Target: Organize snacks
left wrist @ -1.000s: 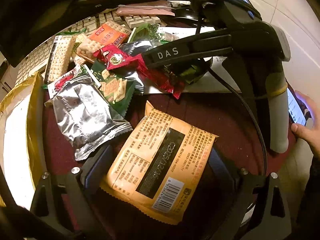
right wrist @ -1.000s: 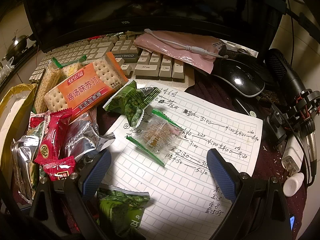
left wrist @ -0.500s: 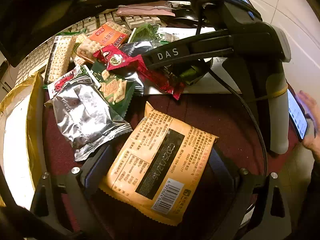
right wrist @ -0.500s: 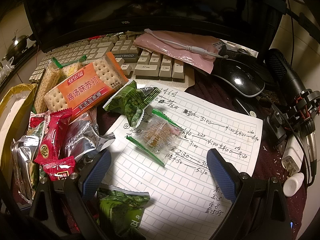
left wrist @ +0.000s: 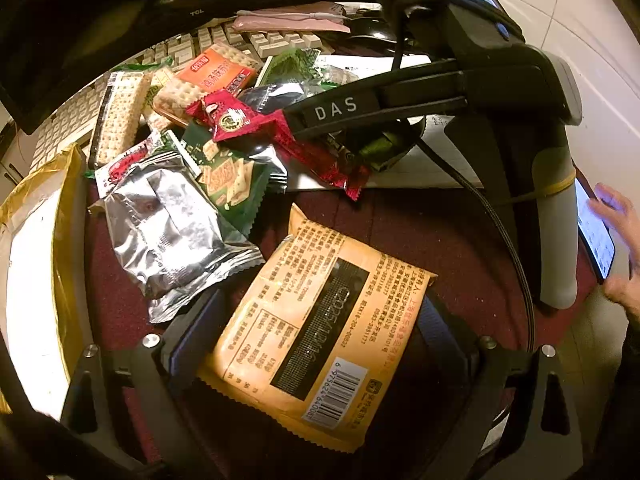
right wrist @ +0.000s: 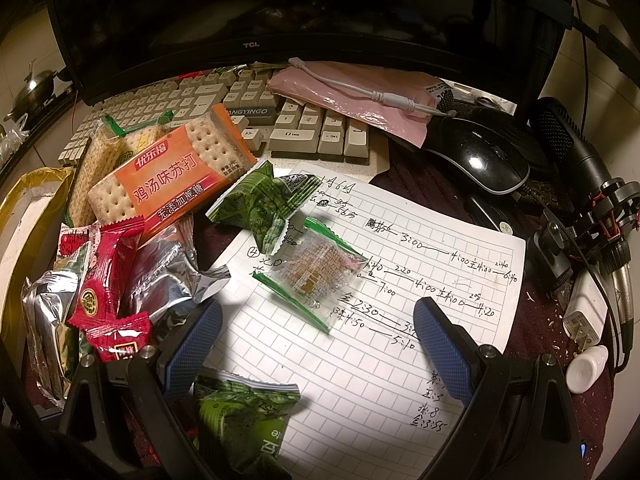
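Note:
In the left wrist view an orange snack packet (left wrist: 316, 336) lies between the fingers of my left gripper (left wrist: 316, 320), barcode up; the jaws stand wide and I cannot tell whether they press it. Beyond it lie a silver foil packet (left wrist: 172, 236), a green cracker packet (left wrist: 230, 178) and a red packet (left wrist: 240, 120). My right gripper (right wrist: 316, 340) is open and empty above a sheet of squared paper (right wrist: 400, 280). A clear packet with green ends (right wrist: 316, 276) lies just ahead of it. A green packet (right wrist: 260, 204) and an orange cracker pack (right wrist: 168, 176) lie beyond.
A keyboard (right wrist: 248, 104) and a dark monitor (right wrist: 256, 4) stand at the back. A black mouse (right wrist: 484, 160), a microphone (right wrist: 576, 152) and a white bottle (right wrist: 586, 368) are at the right. A yellow-edged box (left wrist: 36, 272) is at the left. A hand taps a phone (left wrist: 596, 232).
Both grippers have stayed still. The hand at the right edge of the left wrist view has moved on the phone.

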The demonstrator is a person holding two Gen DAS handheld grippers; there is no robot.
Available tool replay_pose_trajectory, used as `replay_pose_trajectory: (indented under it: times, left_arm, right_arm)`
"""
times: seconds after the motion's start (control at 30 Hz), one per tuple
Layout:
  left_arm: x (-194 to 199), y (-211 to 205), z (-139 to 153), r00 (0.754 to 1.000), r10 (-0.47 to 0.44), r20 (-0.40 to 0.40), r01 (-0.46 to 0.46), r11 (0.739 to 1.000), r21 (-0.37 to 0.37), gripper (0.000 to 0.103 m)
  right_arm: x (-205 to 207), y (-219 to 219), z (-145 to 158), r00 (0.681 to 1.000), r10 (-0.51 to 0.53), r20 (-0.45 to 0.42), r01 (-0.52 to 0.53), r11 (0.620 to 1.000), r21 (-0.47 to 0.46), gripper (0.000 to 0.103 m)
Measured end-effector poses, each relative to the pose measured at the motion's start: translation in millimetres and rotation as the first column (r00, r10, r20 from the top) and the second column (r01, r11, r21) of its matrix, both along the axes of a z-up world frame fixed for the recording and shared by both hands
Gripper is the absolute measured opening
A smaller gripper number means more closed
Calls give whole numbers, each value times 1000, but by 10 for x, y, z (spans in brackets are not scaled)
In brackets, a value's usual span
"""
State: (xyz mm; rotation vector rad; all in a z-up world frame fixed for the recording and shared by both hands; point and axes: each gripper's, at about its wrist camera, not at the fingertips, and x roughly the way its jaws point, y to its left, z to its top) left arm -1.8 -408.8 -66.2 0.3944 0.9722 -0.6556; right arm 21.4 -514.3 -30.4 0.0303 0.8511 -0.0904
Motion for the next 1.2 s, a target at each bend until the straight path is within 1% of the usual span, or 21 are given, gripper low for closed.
replay_pose_trajectory:
  times: [1.2]
  left_arm:
    - [-2, 0, -7, 1000, 3, -1, -3, 1000, 2, 95]
  right_arm:
    - [57, 3, -46, 1000, 0, 10, 0, 1000, -1, 97]
